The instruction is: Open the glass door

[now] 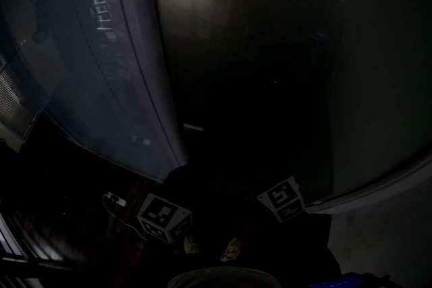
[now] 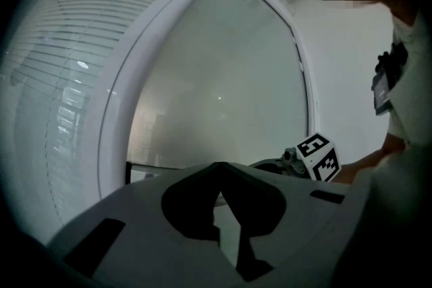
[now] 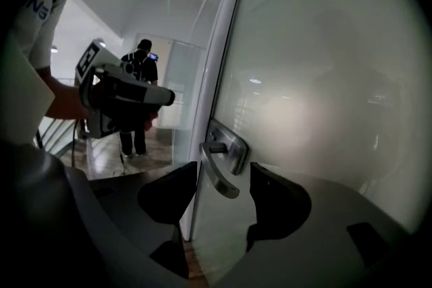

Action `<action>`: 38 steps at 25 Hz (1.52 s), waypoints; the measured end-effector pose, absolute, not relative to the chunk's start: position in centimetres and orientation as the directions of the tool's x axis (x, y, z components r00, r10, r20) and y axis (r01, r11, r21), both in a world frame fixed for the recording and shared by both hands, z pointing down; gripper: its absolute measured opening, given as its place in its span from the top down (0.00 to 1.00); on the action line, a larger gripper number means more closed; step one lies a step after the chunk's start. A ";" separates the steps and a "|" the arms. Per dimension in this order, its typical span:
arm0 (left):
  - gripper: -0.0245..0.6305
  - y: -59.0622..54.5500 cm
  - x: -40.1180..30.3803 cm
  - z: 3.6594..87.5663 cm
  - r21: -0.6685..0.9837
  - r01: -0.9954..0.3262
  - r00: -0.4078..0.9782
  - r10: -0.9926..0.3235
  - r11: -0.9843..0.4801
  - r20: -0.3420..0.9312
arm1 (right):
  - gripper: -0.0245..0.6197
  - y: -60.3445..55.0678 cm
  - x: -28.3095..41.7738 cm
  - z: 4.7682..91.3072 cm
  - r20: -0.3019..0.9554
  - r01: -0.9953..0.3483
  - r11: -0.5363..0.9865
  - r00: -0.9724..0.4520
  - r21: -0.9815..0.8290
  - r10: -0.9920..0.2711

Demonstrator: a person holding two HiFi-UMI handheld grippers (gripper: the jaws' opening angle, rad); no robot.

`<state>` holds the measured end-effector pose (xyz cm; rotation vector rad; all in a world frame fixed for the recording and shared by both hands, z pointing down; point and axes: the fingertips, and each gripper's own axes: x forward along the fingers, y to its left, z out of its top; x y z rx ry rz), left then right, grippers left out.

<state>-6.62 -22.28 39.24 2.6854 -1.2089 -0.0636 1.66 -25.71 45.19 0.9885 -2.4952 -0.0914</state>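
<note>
The glass door (image 3: 317,98) is a frosted pane in a white frame, and its edge (image 3: 226,71) runs up the right gripper view. A metal lever handle (image 3: 217,175) on a plate (image 3: 235,145) hangs down from the door's edge. My right gripper (image 3: 223,170) is open, with the lever in the gap between its jaws and neither pad pressing on it. My left gripper (image 2: 217,168) is shut on nothing and points at a frosted pane (image 2: 223,77). Only the two marker cubes (image 1: 164,216) (image 1: 283,199) show in the dark head view.
A glass wall with blinds (image 2: 61,77) stands left of the white frame (image 2: 125,98). Past the door's edge a person (image 3: 138,98) stands on a wooden floor (image 3: 108,155). My shoes (image 1: 209,249) show at the bottom of the head view.
</note>
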 end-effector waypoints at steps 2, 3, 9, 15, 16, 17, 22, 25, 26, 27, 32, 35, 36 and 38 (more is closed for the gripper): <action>0.96 -22.4 -7.1 39.6 0.203 -0.738 0.664 -0.746 -0.643 0.049 | 0.61 -26.4 1.3 46.0 0.412 -0.621 0.740 -0.622 0.259 -0.666; 0.96 -22.5 -7.3 39.9 0.205 -0.739 0.663 -0.747 -0.642 0.051 | 0.61 -26.6 1.1 46.6 0.423 -0.615 0.740 -0.614 0.273 -0.667; 0.96 -23.0 -8.2 41.2 0.209 -0.742 0.659 -0.751 -0.637 0.053 | 0.64 -27.1 0.6 48.9 0.453 -0.603 0.725 -0.572 0.333 -0.684; 0.96 -23.1 -8.1 42.4 0.212 -0.741 0.660 -0.749 -0.637 0.057 | 0.77 -27.0 1.1 49.7 0.444 -0.618 0.715 -0.568 0.325 -0.693; 0.96 -23.2 -8.1 42.4 0.215 -0.740 0.662 -0.748 -0.638 0.058 | 0.77 -27.1 1.0 49.7 0.451 -0.612 0.721 -0.569 0.325 -0.687; 0.96 -23.3 -8.2 42.4 0.218 -0.738 0.663 -0.747 -0.638 0.057 | 0.78 -27.1 1.0 49.7 0.459 -0.607 0.727 -0.572 0.321 -0.680; 0.96 -23.7 -8.3 42.7 0.223 -0.737 0.663 -0.747 -0.638 0.055 | 0.79 -27.1 0.8 50.4 0.496 -0.606 0.739 -0.564 0.294 -0.660; 0.96 -23.9 -8.4 42.7 0.224 -0.738 0.662 -0.748 -0.637 0.054 | 0.80 -27.1 0.6 51.5 0.494 -0.617 0.736 -0.566 0.278 -0.660; 0.96 -23.9 -8.5 42.7 0.223 -0.738 0.662 -0.747 -0.637 0.056 | 0.80 -27.1 0.6 51.6 0.491 -0.624 0.733 -0.566 0.271 -0.663; 0.96 -24.0 -8.6 42.8 0.222 -0.738 0.663 -0.747 -0.638 0.058 | 0.80 -27.1 0.6 51.8 0.491 -0.628 0.731 -0.564 0.266 -0.663; 0.96 -24.2 -9.1 43.2 0.227 -0.743 0.658 -0.750 -0.630 0.069 | 0.80 -27.8 0.2 52.2 0.490 -0.639 0.730 -0.569 0.242 -0.660; 0.96 -24.1 -9.2 43.3 0.227 -0.741 0.661 -0.747 -0.632 0.076 | 0.81 -28.2 0.2 52.7 0.482 -0.654 0.724 -0.573 0.220 -0.663; 0.96 -24.0 -9.2 43.3 0.227 -0.740 0.662 -0.746 -0.633 0.077 | 0.81 -28.3 0.3 52.8 0.483 -0.657 0.723 -0.573 0.213 -0.662; 0.96 -24.0 -9.2 43.4 0.226 -0.739 0.663 -0.745 -0.634 0.078 | 0.81 -28.5 0.4 53.0 0.491 -0.656 0.725 -0.571 0.209 -0.658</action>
